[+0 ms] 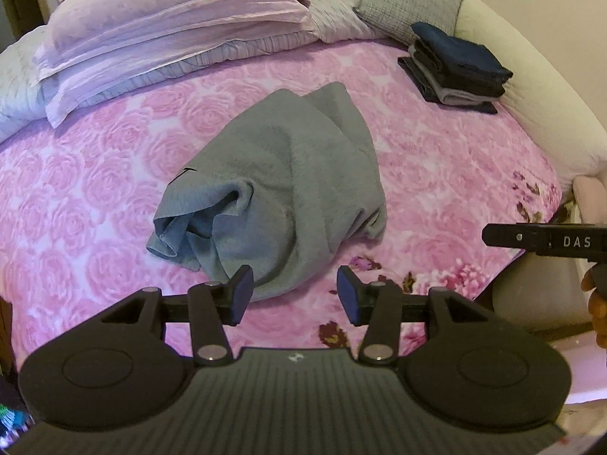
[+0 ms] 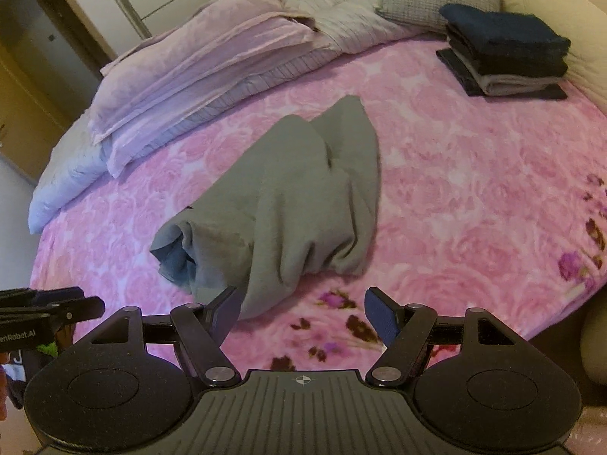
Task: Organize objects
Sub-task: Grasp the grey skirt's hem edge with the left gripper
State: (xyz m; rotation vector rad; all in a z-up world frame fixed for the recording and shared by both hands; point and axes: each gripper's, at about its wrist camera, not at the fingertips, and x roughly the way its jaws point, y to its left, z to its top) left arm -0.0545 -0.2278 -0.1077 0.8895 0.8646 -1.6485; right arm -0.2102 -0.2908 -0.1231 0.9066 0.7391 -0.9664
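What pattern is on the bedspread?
Pink roses on the bedspread, clearest in the left wrist view.

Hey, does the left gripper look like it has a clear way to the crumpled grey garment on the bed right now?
Probably yes. The left gripper stands open right at the near edge of the grey garment, with only bare pink bedspread around it. The right gripper is off to the side, not in between.

Matt grey knit garment [image 1: 280, 189] on plush, rose-embossed pink bedspread [image 1: 455, 159].
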